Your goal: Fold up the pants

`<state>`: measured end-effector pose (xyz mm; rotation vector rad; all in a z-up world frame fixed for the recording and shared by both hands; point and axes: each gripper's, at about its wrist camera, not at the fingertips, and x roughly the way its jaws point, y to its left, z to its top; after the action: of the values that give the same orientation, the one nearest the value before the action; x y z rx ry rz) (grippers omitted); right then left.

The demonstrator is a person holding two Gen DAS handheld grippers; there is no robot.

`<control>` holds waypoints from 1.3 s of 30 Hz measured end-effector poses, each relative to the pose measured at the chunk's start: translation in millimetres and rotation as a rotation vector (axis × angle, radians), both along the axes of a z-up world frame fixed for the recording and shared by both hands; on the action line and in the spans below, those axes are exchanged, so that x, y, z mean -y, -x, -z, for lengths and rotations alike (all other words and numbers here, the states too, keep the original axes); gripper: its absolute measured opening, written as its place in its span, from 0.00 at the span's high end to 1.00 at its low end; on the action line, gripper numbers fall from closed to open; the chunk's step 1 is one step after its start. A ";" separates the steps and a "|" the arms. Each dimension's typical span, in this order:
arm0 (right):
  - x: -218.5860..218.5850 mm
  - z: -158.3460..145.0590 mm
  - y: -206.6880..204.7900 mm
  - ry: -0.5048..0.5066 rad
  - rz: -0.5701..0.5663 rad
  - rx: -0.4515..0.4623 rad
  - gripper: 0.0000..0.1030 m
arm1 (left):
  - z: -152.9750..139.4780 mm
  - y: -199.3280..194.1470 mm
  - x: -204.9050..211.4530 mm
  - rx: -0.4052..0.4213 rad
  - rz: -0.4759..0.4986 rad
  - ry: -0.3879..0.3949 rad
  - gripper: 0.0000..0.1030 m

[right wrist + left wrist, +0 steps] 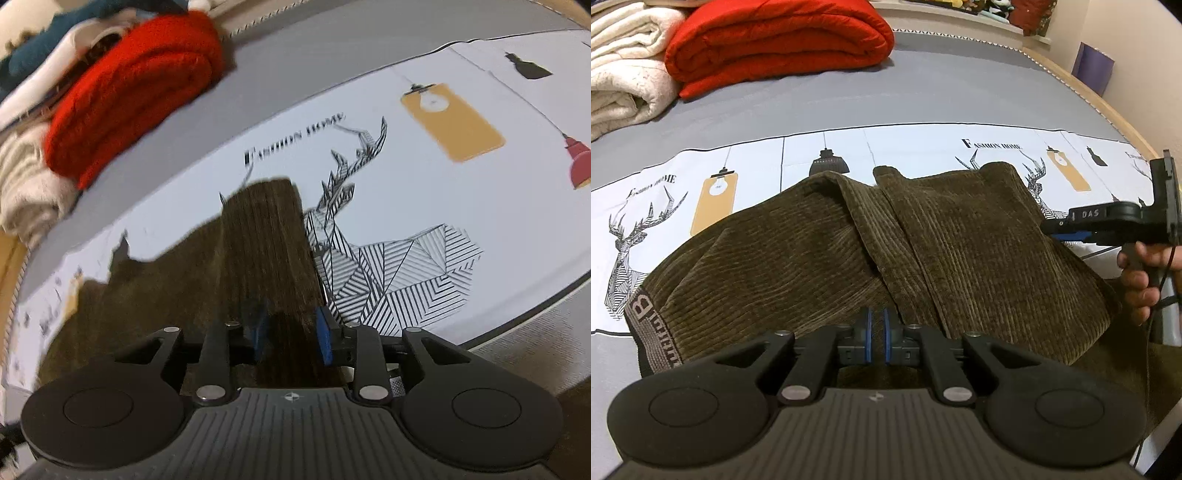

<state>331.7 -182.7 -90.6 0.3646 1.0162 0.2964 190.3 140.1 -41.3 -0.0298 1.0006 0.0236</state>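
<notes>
The olive-brown corduroy pants (pixel 923 240) are seen lying folded on the printed white band of the grey bedsheet (pixel 923 92), and all places below are given from these pants.

In the right wrist view much is blurred, so the rib of the cloth is hardly made out there. The near end of the pants is hidden under the body of each tool, and their right side is cut off in the left wrist view by the person's hand (pixel 1141 280).

The left gripper (pixel 877 332) is found over the near edge of the pants; its blue pads are brought almost together, and whether cloth is pinched between them cannot be told. The right gripper (pixel 291 336) is held at the right edge of the pants. Its jaws stand apart with a strip of the corduroy between them, and the pads are not seen pressing on it.

On the grey waistband at the left of the pants a large letter "B" can be read; the smaller letters beside it cannot be made out. "FASHION HOME" is printed on the sheet beyond the pants, beside a line-drawn deer (pixel 388 266). "DAS" is read on the right tool.

Far behind the pants, to the left, a folded red blanket (pixel 783 40) and a folded cream fleece blanket (pixel 624 66) are stacked.
</notes>
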 end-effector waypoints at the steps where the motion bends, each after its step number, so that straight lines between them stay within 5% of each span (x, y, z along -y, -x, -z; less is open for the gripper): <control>1: -2.9 0.4 1.0 0.021 -0.007 0.011 0.70 | 0.0 -1.9 -0.1 0.000 0.000 -0.001 0.92; 9: -8.6 -5.6 3.8 0.093 -0.034 0.038 0.71 | -4.5 -11.9 -1.7 0.008 -0.010 0.008 0.86; 16: -18.8 -2.3 -1.1 0.124 -0.086 0.032 0.59 | -3.2 -12.7 -4.9 0.004 -0.021 -0.005 0.75; 17: -21.1 -2.7 -0.8 0.136 -0.094 0.038 0.61 | -2.4 -12.6 -5.4 0.003 -0.020 -0.008 0.74; 19: -23.9 -5.0 -0.5 0.141 -0.104 0.048 0.90 | -0.3 -12.6 -6.8 -0.002 -0.026 -0.015 0.74; 23: -30.8 -26.2 7.3 0.175 -0.132 0.150 0.91 | -0.1 -14.5 -13.5 -0.001 -0.055 -0.012 0.74; 26: -25.4 -61.6 18.3 0.086 -0.125 0.279 0.92 | -7.7 -17.9 -21.3 0.023 -0.084 -0.001 0.74; 29: 14.4 -93.4 26.8 -0.141 0.053 0.395 0.93 | -12.9 -21.0 -29.7 0.039 -0.115 0.004 0.74; 32: 85.9 -106.2 43.9 -0.253 0.506 0.529 0.93 | -11.2 -24.3 -33.3 0.031 -0.134 0.035 0.74; 34: 127.8 -99.0 44.3 -0.089 0.784 0.433 0.92 | -5.5 -25.5 -29.0 0.015 -0.124 0.057 0.73; 36: 143.7 -84.8 26.9 0.201 0.846 0.230 0.93 | 1.3 -26.2 -20.0 -0.003 -0.100 0.066 0.73; 39: 165.5 -62.4 20.3 0.191 0.863 0.112 0.88 | 9.6 -29.4 -3.4 -0.019 -0.053 0.075 0.63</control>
<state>311.4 -348.3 -28.2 0.5683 0.6906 -0.5483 219.6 143.5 -50.9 -0.1255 1.0189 0.0352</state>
